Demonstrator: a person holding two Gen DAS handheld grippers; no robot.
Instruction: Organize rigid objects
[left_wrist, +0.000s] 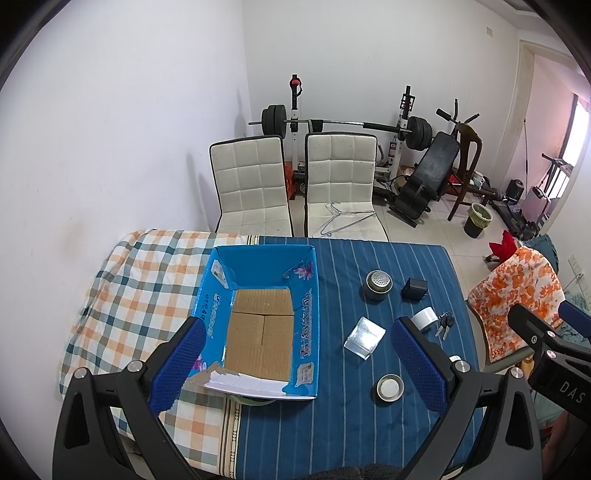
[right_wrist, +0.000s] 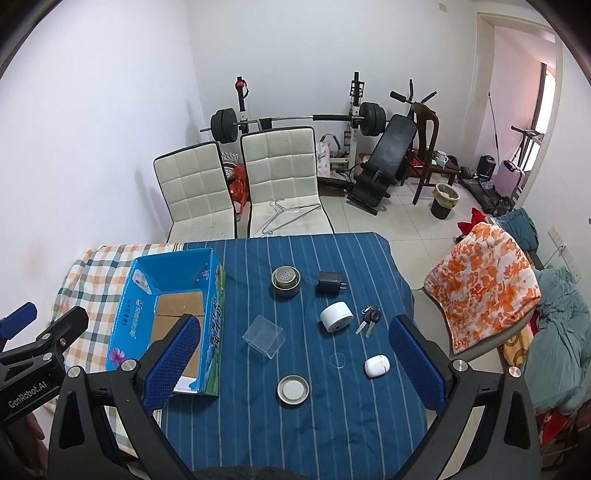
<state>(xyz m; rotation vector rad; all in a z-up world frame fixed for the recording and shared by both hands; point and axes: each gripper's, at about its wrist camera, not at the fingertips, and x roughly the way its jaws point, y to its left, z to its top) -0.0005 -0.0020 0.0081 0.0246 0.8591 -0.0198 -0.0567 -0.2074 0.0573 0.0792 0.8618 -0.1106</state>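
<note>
Nothing is packed yet: both the left gripper (left_wrist: 295, 354) and right gripper (right_wrist: 295, 354) hover spread and empty above the tabletop's near edge, the blue carton (right_wrist: 166, 317) bare toward its left edge, so the nearby metal lid (right_wrist: 293, 390) looks the likeliest first pick.

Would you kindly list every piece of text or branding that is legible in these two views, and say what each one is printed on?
"GenRobot.AI": on the body of the left gripper, seen in the right wrist view.
"DAS": on the body of the right gripper, cut off at the left wrist view's edge.
Large white Chinese characters: on the side of the blue cardboard box; too distorted to read with confidence.
Small labels on the box: too small to read.
</note>
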